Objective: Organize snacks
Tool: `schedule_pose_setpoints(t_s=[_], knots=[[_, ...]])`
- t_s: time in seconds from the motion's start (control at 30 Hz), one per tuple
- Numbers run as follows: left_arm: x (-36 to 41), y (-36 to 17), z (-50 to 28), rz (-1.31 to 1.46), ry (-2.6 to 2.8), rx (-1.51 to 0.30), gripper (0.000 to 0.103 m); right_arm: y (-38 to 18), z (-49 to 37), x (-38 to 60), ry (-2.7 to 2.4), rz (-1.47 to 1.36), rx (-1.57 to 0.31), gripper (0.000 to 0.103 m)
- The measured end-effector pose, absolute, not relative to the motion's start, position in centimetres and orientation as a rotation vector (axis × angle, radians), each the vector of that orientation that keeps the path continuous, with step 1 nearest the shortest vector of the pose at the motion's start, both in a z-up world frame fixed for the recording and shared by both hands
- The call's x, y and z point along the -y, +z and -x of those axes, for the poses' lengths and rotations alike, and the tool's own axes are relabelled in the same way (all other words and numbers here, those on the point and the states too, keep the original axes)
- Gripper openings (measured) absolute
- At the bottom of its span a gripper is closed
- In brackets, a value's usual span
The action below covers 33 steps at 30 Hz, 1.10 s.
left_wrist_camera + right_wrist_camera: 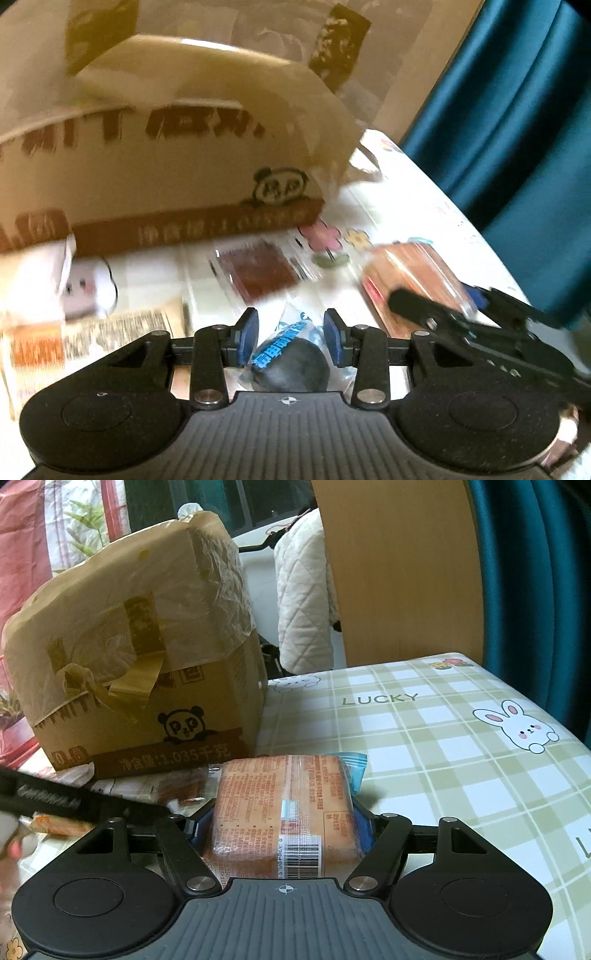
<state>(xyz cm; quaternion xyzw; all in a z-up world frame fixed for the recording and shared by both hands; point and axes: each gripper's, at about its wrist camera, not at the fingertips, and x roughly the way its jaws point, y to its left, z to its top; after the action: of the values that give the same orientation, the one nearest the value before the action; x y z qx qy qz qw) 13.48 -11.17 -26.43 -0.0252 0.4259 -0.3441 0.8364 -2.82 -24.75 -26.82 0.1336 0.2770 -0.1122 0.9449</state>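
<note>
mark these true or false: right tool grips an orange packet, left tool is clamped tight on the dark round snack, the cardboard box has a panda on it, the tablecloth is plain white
1. The right tool grips an orange packet. True.
2. The left tool is clamped tight on the dark round snack. False: its jaws stand apart around the snack, with gaps showing.
3. The cardboard box has a panda printed on it. True.
4. The tablecloth is plain white. False: it is green-and-white check with rabbits and the word LUCKY.
</note>
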Motion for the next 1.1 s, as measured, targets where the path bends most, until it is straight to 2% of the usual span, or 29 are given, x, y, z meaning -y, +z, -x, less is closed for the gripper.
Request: schedule_pose_setpoints(t_s=[0.1,0.5,0.9,1.0,1.1], knots=[[10.9,-26.5,-13.0,0.081,-0.752,-0.926,0.041,-26.8,2.8,24.8,-0.226,-0.278,-0.563,0.067],[12.3,-25.2,-16.4,0.022,-0.672,-0.758,0.04,-27.0,3.0,25.2,-0.217,-0.298,-0.559,0.067],[13.0,-26.8,-17.4,-0.003,-0.686,-0.823,0.042,-26.9,2.8,25.0,-0.21,-0.299,-0.565,0.067],[12.6,-26.9,-16.7,-0.003,-0.699,-0.839,0.049,-26.9,2.8,24.9,-0.21,-0.294,-0.566,0.067],[12.3,-27.5,-15.7,0.013,-0.731,-0.865,0.05,-26.9,2.8,25.0,-0.209,-0.296,-0.565,0.067]])
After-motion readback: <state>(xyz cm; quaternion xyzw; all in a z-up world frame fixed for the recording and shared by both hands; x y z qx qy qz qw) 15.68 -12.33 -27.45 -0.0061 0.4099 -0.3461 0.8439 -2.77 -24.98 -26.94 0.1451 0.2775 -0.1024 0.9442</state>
